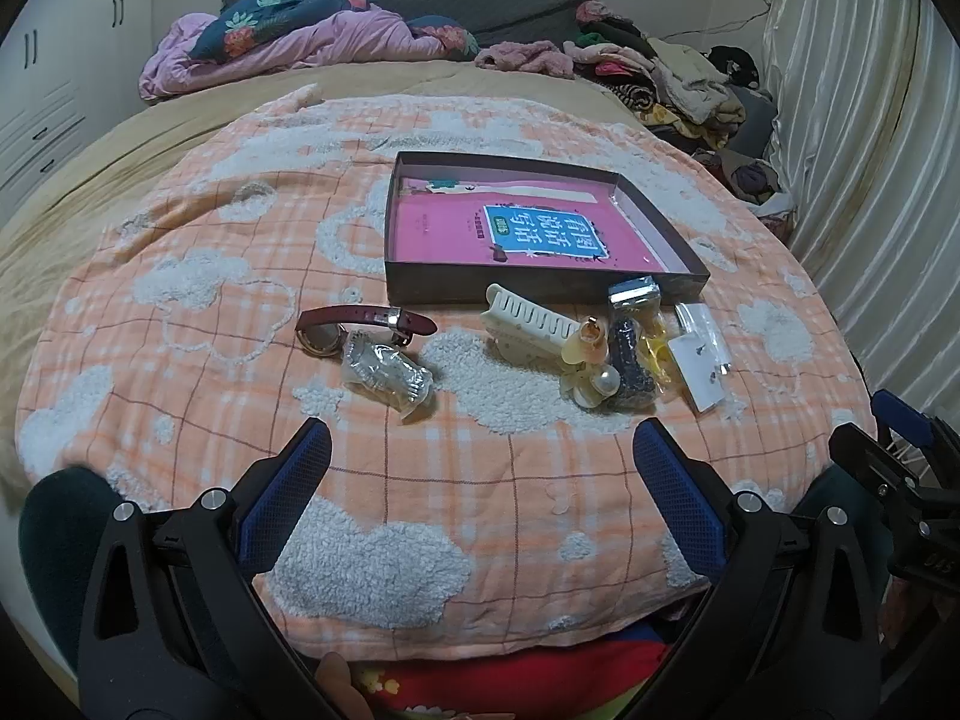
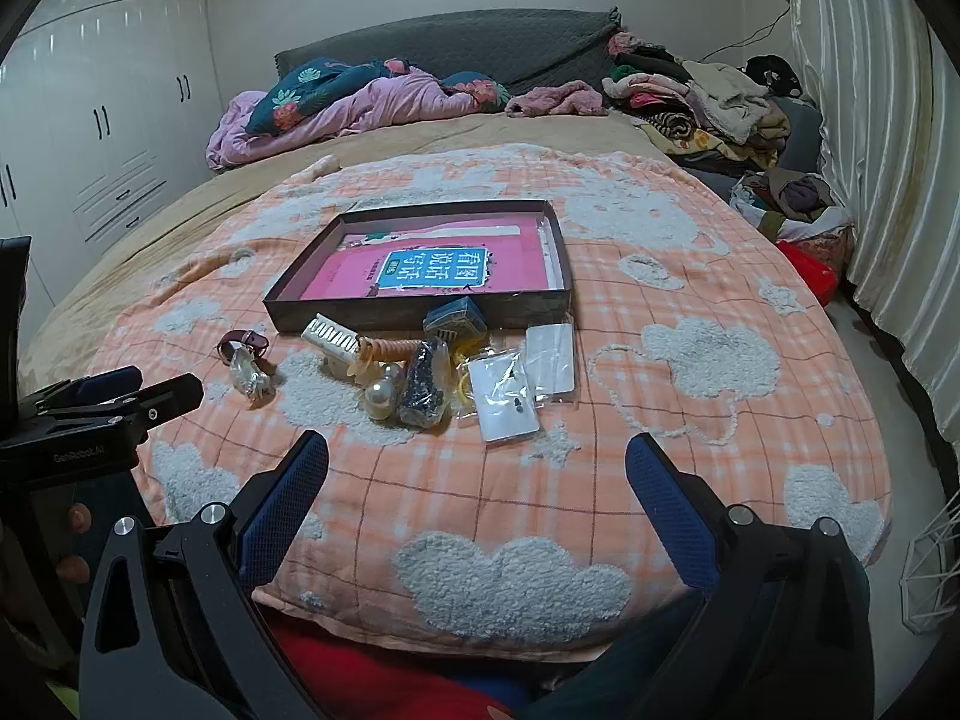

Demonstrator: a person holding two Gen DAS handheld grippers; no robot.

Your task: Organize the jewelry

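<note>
A shallow dark box (image 1: 543,287) (image 2: 414,307) lined with a pink printed sheet lies on the orange checked blanket. In front of it are a red-strapped watch (image 1: 366,324) (image 2: 243,341), a clear bag of silver jewelry (image 1: 387,375) (image 2: 252,381), a cream hair claw (image 1: 531,324) (image 2: 330,341), a pearl hair clip (image 1: 600,381) (image 2: 381,393), a bag of dark beads (image 1: 630,360) (image 2: 426,387) and earring cards in clear bags (image 1: 702,360) (image 2: 507,405). My left gripper (image 1: 480,450) is open, nothing between its fingers, short of the items. My right gripper (image 2: 477,456) is likewise open and empty.
The blanket (image 1: 420,480) covers a bed with a tan sheet. A pink quilt (image 1: 288,42) and a pile of clothes (image 1: 678,78) lie at the far end. Curtains (image 2: 870,120) hang at the right; white wardrobes (image 2: 102,108) stand at the left.
</note>
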